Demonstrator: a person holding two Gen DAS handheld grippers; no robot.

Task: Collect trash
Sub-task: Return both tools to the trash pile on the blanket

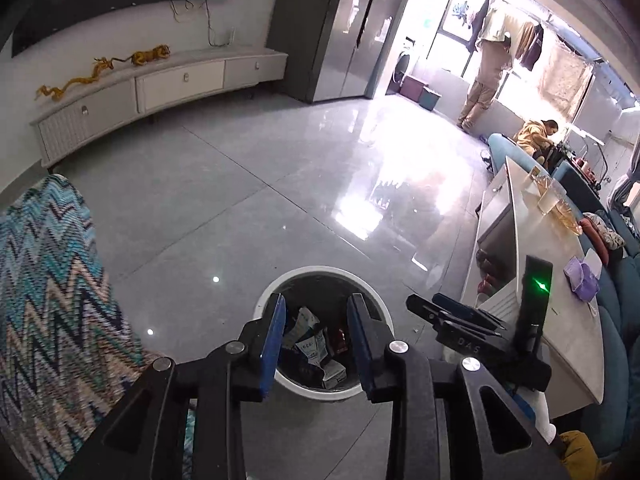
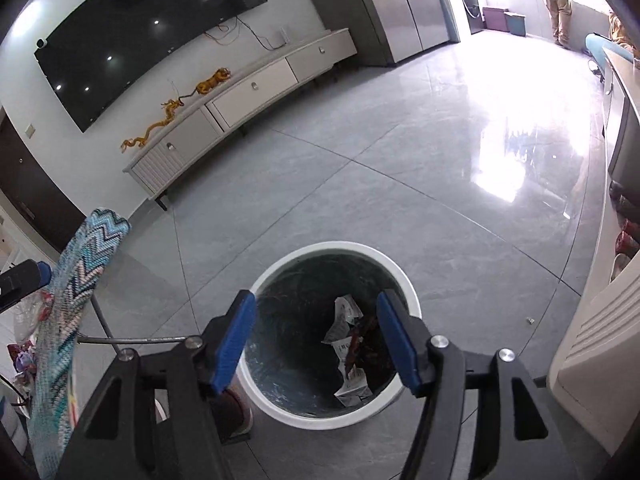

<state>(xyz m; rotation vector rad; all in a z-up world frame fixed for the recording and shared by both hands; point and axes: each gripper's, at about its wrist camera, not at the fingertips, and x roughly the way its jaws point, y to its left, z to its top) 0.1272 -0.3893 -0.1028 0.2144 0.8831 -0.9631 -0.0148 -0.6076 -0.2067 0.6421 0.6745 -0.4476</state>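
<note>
A round white-rimmed trash bin [image 1: 262,304] stands on the grey tiled floor, also in the right wrist view [image 2: 404,280]. Inside lie crumpled white wrappers [image 1: 310,340] and a dark red wrapper [image 2: 360,344], with white papers [image 2: 344,316] beside it. My left gripper [image 1: 318,312] hovers over the bin, open and empty. My right gripper [image 2: 316,308] also hovers over the bin, open and empty. The right gripper's body [image 1: 464,320] shows at the right of the left wrist view.
A zigzag-patterned chair back [image 1: 48,280] stands at left, also in the right view [image 2: 76,280]. A white low table [image 1: 560,320] with a purple item [image 1: 582,278] is at right, a sofa behind it. A TV cabinet [image 2: 248,96] lines the far wall. A small scrap [image 2: 531,320] lies on the floor.
</note>
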